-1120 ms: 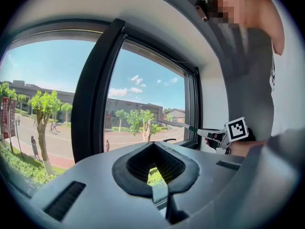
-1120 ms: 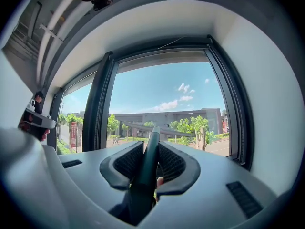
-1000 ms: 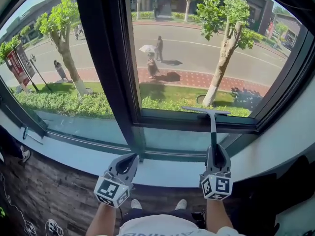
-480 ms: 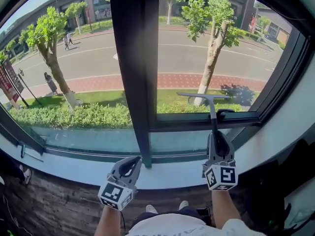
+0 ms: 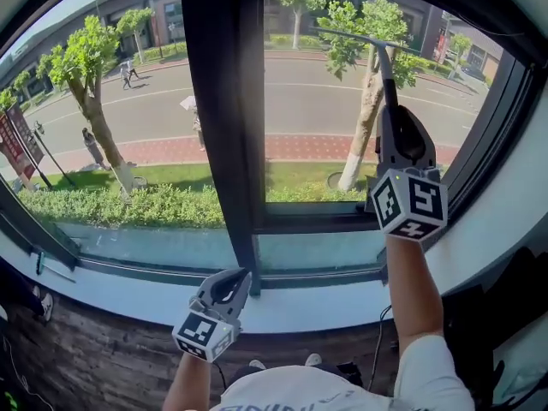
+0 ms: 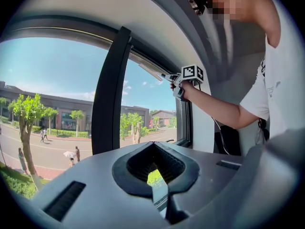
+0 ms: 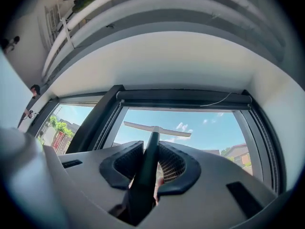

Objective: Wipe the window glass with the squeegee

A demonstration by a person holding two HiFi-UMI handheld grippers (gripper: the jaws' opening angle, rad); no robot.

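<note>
Squeegee (image 5: 384,75): your right tool (image 5: 392,114) holds it by its dark handle. The long blade sits up high, near the top of the right pane.
Right tool grip: clenched tight on the handle, which runs straight between the two jaws. Your arm is stretched up.
Blade and glass: the blade lies level across the window glass (image 5: 312,101). You cannot tell from here if it is touching.
Left tool (image 5: 231,281): closed up, with nothing in it. It hangs low over the white sill (image 5: 103,272), well apart from the squeegee.
Frame post (image 5: 218,101): a thick dark post stands between the two panes. The squeegee is on the right side of it.
Done so far: hard to say. The glass shows no wet lines or marks, so no wiped part stands out.
Left to do: this looks like the top of a stroke. The right pane below the blade likely needs a pull down. The left pane (image 5: 111,101) may need wiping too.
</note>
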